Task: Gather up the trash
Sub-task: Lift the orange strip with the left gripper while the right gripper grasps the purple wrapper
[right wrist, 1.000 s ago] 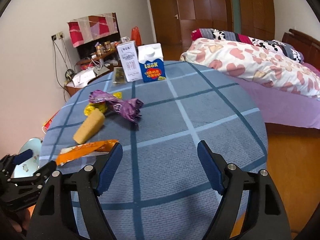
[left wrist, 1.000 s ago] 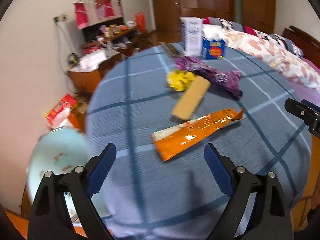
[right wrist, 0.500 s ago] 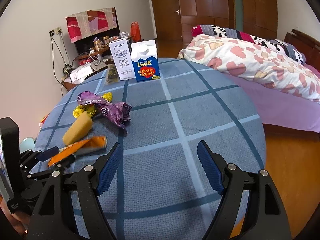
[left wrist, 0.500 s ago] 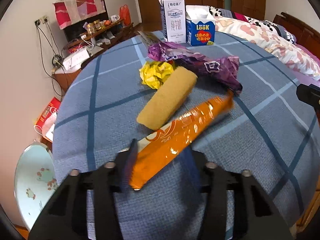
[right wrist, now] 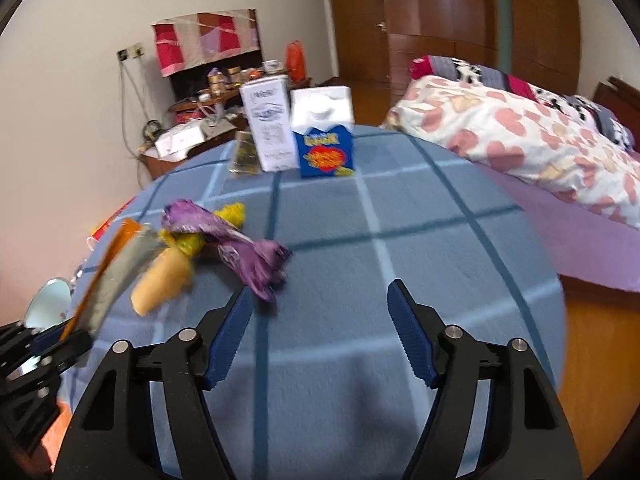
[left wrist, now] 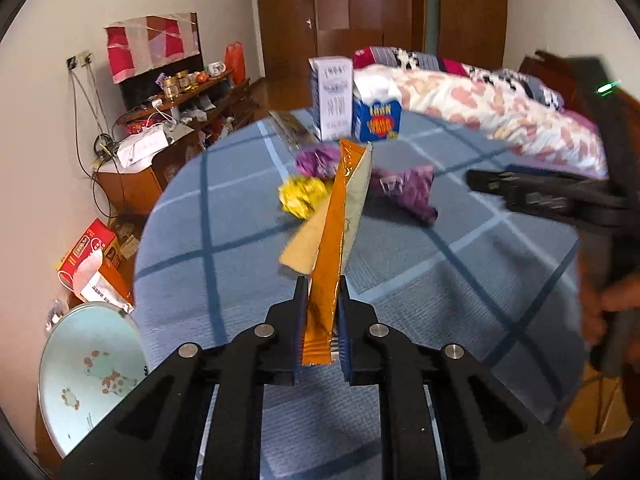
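Note:
My left gripper (left wrist: 322, 304) is shut on an orange snack wrapper (left wrist: 334, 240) and holds it lifted above the blue checked table (left wrist: 224, 264). The wrapper also shows at the left in the right wrist view (right wrist: 108, 272). On the table lie a crumpled purple wrapper (right wrist: 244, 244), a yellow crumpled wrapper (left wrist: 302, 196) and a tan sponge-like block (right wrist: 164, 284). My right gripper (right wrist: 320, 312) is open and empty, just right of the purple wrapper and above the table.
A white carton (right wrist: 270, 128) and a blue-and-white carton (right wrist: 324, 136) stand at the table's far edge. A pale round bin (left wrist: 90, 376) sits on the floor to the left. A bed (right wrist: 520, 140) is to the right, a cluttered cabinet (left wrist: 160, 136) at the back left.
My left gripper closed on the orange wrapper and lifted it upright off the table. My right gripper moved forward and left toward the purple wrapper.

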{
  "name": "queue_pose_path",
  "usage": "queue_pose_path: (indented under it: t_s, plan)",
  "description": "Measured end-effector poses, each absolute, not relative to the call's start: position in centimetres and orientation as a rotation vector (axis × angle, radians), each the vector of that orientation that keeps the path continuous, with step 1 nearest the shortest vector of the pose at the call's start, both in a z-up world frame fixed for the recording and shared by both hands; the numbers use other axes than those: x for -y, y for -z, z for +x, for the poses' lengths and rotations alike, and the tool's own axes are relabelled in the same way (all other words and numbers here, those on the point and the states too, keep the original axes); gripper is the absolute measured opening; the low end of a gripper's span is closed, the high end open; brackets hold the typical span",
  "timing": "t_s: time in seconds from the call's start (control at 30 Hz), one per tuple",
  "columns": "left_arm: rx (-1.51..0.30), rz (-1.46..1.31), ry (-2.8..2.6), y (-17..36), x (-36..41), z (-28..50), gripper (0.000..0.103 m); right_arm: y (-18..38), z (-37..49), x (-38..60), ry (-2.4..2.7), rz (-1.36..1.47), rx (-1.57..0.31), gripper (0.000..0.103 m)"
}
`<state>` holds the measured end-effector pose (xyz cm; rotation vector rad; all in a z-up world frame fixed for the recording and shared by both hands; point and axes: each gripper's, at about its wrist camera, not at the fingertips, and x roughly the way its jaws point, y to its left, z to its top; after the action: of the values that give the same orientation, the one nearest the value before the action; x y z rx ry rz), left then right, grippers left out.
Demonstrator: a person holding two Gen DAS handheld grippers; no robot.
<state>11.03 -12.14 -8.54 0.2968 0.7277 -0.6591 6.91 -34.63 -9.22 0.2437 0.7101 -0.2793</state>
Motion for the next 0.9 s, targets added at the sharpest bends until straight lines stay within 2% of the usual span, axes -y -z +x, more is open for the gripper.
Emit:
queue_pose_path:
  t_s: [0.27,0.33,0.4,0.43,0.5,0.9]
  plan:
    - [-0.705,0.171,0.576,5.6,9.4,12.8,0.013,11.0,13.3,33.5,0.145,0.182,-0.781,0.067]
    - [-0.713,0.155,0.554,5.6,8.9,13.1,0.013,12.0,14.2,33.3,0.134,0.175,-0.823,0.047]
    - [-0.721,0.15,0.546,5.7,8.7,13.3,0.013,12.7,14.4,33.1,0.122,0.189,-0.842,0.04]
    - [-0.725,0.152,0.543,5.8,8.7,13.2,0.013,12.8,14.3,33.1,0.123,0.199,-0.84,0.027]
    - [-0.732,0.156,0.529,5.9,8.7,13.3,0.013,12.5,13.4,33.3,0.151,0.223,-0.823,0.022]
    - [-0.749,0.171,0.455,6.1,7.7,11.4,0.014,9.1,5.5,31.4,0.285,0.315,-0.707,0.022]
